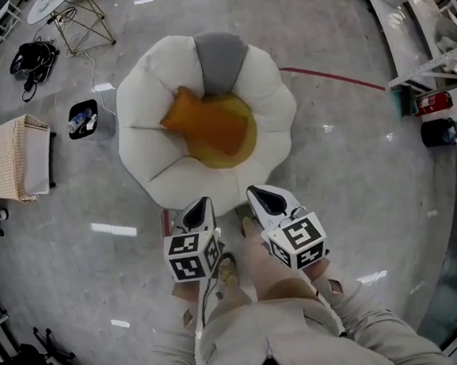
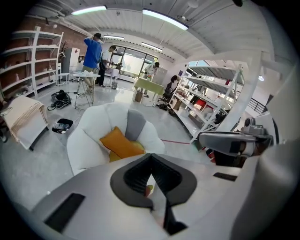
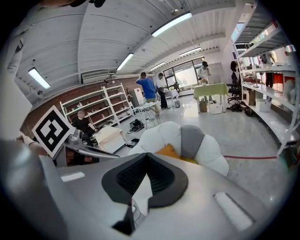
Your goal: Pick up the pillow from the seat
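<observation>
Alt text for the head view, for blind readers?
An orange pillow lies on the yellow seat of a white petal-shaped chair. The left tongs and right tongs, both shut and empty, point at it from the chair's near edge.

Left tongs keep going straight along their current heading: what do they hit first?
Most likely the near front cushion of the white petal-shaped padded chair, just ahead of the shut left tongs; the orange square pillow lies further in. Depth is unclear.

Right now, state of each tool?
Left tool: closed, holding nothing.
Right tool: closed, holding nothing.
</observation>
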A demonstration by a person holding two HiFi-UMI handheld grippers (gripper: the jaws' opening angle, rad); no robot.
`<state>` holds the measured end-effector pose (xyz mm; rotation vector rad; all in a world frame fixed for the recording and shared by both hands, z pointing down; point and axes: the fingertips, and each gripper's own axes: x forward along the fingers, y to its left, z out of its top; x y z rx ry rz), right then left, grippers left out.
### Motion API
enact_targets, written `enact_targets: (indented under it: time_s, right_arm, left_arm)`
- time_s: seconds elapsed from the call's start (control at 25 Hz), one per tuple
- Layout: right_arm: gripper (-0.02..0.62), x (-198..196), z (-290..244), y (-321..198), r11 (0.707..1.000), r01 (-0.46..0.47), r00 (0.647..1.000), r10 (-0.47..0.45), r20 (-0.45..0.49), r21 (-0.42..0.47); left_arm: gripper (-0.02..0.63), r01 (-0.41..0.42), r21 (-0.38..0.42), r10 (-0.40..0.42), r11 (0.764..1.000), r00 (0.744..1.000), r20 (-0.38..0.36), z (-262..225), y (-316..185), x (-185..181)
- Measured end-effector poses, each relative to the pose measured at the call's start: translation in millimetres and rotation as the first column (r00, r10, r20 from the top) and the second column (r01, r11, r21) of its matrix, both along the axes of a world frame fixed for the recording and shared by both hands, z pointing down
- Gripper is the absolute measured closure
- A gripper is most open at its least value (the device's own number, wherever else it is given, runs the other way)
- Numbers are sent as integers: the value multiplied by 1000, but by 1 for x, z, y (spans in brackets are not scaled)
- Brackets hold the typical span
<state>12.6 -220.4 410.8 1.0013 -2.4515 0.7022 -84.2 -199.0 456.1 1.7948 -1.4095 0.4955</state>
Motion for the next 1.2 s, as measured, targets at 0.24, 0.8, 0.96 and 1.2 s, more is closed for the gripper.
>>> enact_targets:
  time_s: [0.24,0.8,0.96,1.2]
  right_arm:
    - [597,4,33,-52,999,4,1000,-4,-2,-50]
    - [597,3,138,-130,991,-20,1000,20,-3,-136]
    - [597,2,175,-143,985,-41,999,41,-7,-167]
    - [597,-14,229,-160,980,-38,999,37,-8,-193]
  left_arm:
    - [600,41,-39,-40,998,999,18,29,-47,4]
    - [598,159,-128,-154,979,987,44,153,-122,-7]
    - [597,186,-157,-185,970,982,24,197,-141,-11]
    - [396,224,-163,-224,961,974,16,267,-172,-22]
